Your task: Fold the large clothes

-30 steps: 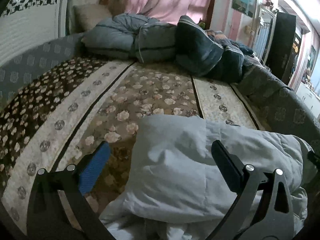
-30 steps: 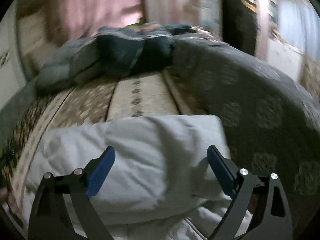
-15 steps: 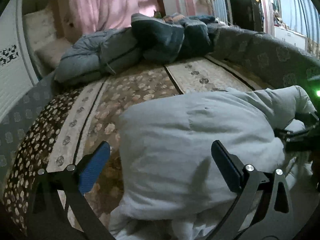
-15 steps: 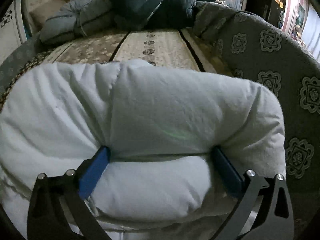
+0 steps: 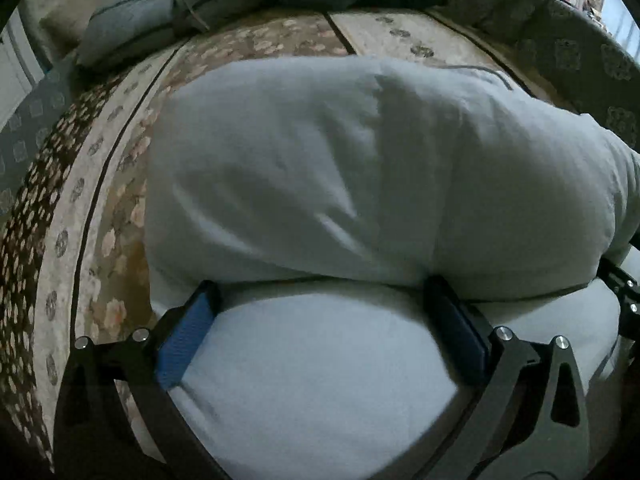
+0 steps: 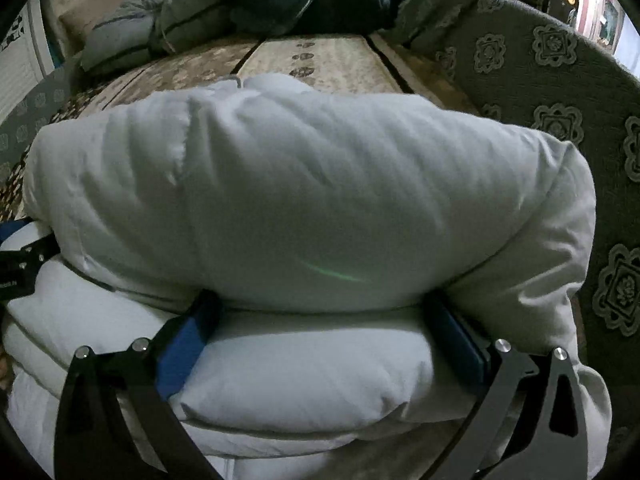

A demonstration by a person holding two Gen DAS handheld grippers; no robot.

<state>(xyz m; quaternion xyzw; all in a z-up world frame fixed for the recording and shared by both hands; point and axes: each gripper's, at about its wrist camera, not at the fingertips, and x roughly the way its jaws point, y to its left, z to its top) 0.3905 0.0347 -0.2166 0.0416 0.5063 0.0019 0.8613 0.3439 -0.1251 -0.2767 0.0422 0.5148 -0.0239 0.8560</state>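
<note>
White and thickly padded, the garment point(image 6: 320, 200) lies on the bed point(image 6: 328, 60), already doubled over itself into a bulky, puffy bundle. Both the left tongs point(image 5: 320, 328) and the right tongs point(image 6: 320, 332) stand wide, pushed into the crease between its layers, gripping nothing. Likely left: flattening, perhaps one more fold. Grey quilts point(image 6: 160, 20) are piled beyond.
</note>
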